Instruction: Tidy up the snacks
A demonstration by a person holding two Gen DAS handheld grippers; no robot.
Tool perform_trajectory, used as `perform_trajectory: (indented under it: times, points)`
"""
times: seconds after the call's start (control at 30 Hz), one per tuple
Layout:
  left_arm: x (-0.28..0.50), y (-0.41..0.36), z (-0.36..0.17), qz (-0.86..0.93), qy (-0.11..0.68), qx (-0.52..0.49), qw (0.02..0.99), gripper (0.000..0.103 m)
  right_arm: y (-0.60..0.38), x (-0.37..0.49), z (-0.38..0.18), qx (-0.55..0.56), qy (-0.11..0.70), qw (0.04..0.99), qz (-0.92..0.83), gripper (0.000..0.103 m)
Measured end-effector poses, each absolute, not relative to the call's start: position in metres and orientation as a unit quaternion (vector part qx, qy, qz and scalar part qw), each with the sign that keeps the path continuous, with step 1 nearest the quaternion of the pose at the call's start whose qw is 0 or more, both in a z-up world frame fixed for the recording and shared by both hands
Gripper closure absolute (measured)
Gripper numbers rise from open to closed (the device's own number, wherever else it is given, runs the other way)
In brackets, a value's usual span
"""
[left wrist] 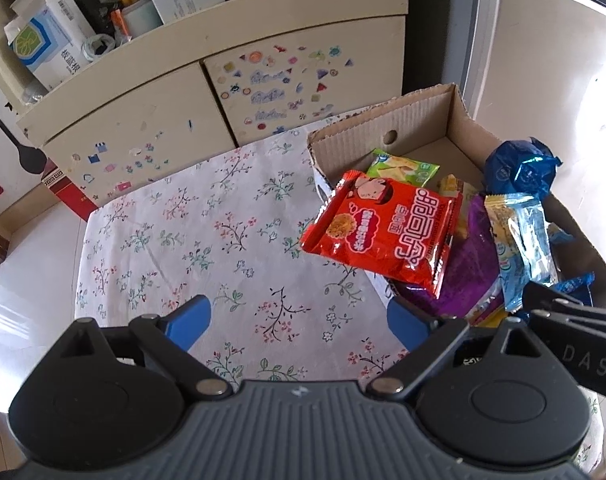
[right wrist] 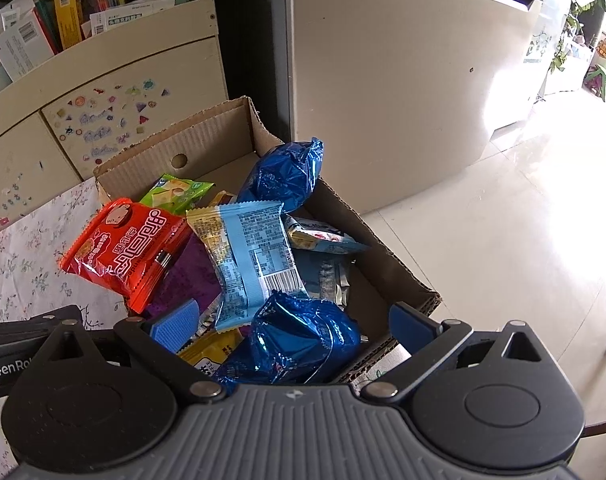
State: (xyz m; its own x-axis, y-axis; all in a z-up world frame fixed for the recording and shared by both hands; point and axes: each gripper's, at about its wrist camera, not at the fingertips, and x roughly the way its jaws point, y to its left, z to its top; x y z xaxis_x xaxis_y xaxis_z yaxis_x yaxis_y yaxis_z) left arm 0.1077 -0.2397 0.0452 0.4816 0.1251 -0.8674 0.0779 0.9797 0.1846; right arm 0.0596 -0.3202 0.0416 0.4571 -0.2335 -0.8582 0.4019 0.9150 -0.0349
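Observation:
An open cardboard box (left wrist: 383, 120) (right wrist: 207, 136) stands at the right end of the floral tablecloth (left wrist: 183, 220) and holds several snack packets. A red packet (left wrist: 383, 228) (right wrist: 123, 252) lies tilted over the box's left wall, partly above the cloth. Behind it is a green packet (left wrist: 403, 168) (right wrist: 175, 192), with a purple one (left wrist: 467, 272) beneath. A light blue packet (right wrist: 251, 256) lies across the pile between two blue foil bags (right wrist: 287, 172) (right wrist: 299, 340). My left gripper (left wrist: 299, 324) is open over bare cloth. My right gripper (right wrist: 293, 324) is open above the near foil bag, pads clear of it.
A cream cabinet (left wrist: 143, 120) with stickers on its doors stands behind the table, its top shelf crowded with boxes. A tall white appliance (right wrist: 383, 80) is beyond the box. Shiny tiled floor (right wrist: 503, 240) lies to the right. A red carton (left wrist: 69, 192) leans by the cabinet.

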Motion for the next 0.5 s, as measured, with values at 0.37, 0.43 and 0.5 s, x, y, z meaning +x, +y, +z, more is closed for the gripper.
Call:
perform_trajectory:
  times: [0.37,0.43,0.5]
  points:
    - [0.1066,-0.2343,0.0445,0.014,0.509,0.094,0.856,0.008,-0.3171,0.0604,0.0411,0.083,0.486,0.851,-0.182,0.0]
    - [0.1057,-0.233,0.0445,0.013,0.508,0.092,0.856,0.008,-0.3167,0.0601,0.041,0.084,0.486,0.851,-0.18,0.0]
    - [0.104,-0.2315,0.0448,0.012,0.506,0.093,0.857,0.008,-0.3156,0.0595,0.0409,0.084,0.486,0.852,-0.178,0.0]
